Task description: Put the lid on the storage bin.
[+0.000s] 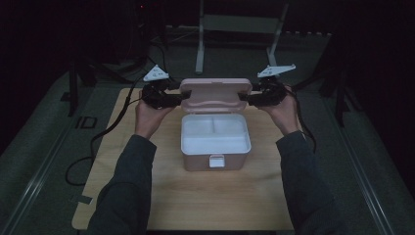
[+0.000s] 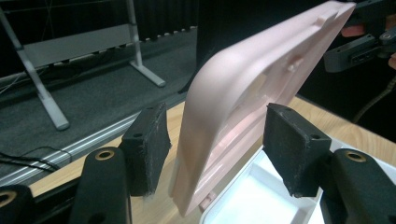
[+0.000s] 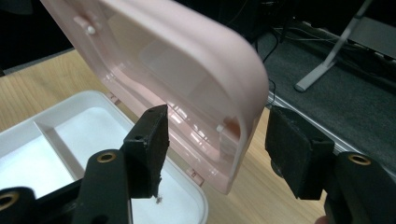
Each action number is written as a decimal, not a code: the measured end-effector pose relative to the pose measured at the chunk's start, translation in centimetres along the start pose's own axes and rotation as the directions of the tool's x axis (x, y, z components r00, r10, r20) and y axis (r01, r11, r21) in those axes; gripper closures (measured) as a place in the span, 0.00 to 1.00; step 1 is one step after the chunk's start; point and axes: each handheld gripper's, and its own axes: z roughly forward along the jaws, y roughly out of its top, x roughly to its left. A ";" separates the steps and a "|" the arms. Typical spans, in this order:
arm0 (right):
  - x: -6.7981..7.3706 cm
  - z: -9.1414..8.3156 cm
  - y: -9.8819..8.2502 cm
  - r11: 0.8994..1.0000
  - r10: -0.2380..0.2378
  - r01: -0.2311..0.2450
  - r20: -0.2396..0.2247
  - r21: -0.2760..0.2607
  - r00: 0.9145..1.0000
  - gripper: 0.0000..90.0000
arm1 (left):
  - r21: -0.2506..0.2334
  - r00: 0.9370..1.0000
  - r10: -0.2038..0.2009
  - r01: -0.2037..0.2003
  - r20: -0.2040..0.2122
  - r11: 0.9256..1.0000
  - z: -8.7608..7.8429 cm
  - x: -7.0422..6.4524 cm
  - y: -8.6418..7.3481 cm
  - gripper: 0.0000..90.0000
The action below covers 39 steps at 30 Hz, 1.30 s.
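Observation:
A pink box (image 1: 195, 161) with a white divided inside (image 3: 56, 144) sits on the wooden table (image 1: 195, 200), its latch facing the person. Its hinged pink lid (image 1: 215, 93) stands raised at the back. My left gripper (image 1: 182, 98) straddles the lid's left edge (image 2: 205, 140), and a thin gap shows beside each pad, so it is open. At the lid's right edge (image 3: 224, 93) my right gripper (image 1: 244, 98) does the same, with its pads (image 3: 292, 149) apart from the plastic. In the left gripper view the right gripper (image 2: 359, 46) shows at the lid's far end.
A grey metal stand (image 1: 240, 24) rises behind the table on dark flooring. Black cables (image 1: 98, 142) trail off the table's left side, and another runs down past the right forearm (image 1: 306, 132). Bare wood lies in front of the box.

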 end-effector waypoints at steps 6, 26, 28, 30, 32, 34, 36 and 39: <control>0.1 0.0 0.3 1.000 -0.009 0.009 -0.007 -0.001 1.000 0.47 | 0.003 1.000 0.006 -0.006 0.017 1.000 0.4 -0.3 0.3 0.46; 0.8 0.1 0.0 0.999 -0.035 0.035 -0.016 0.001 0.999 0.48 | 0.040 1.000 0.021 -0.022 0.018 0.999 0.3 -0.8 0.2 0.51; 0.8 0.0 -0.3 0.999 -0.032 0.032 -0.024 0.001 0.999 0.48 | 0.042 0.999 0.022 -0.023 0.024 0.999 0.2 -0.9 0.1 0.52; 0.8 -0.1 -0.3 0.999 -0.032 0.032 -0.025 0.000 0.999 0.48 | 0.045 0.999 0.021 -0.022 0.027 0.999 0.1 -1.0 0.1 0.52; 0.8 -0.2 -0.5 1.000 -0.027 0.027 -0.034 -0.002 0.999 0.48 | 0.046 0.999 0.023 -0.024 0.030 0.999 0.0 -1.1 0.1 0.52; 0.8 -0.3 -0.6 0.999 -0.033 0.033 -0.039 -0.001 0.999 0.49 | 0.046 0.999 0.026 -0.027 0.031 0.999 -0.1 -1.2 0.0 0.51; 0.9 -0.4 -0.6 0.999 -0.038 0.038 -0.040 -0.002 0.998 0.49 | 0.045 0.999 0.024 -0.025 0.033 0.999 -0.2 -1.2 -0.1 0.51; 0.9 -0.5 -0.7 0.999 -0.039 0.039 -0.041 -0.001 0.998 0.49 | 0.043 0.999 0.026 -0.027 0.036 0.999 -0.3 -1.3 -0.1 0.51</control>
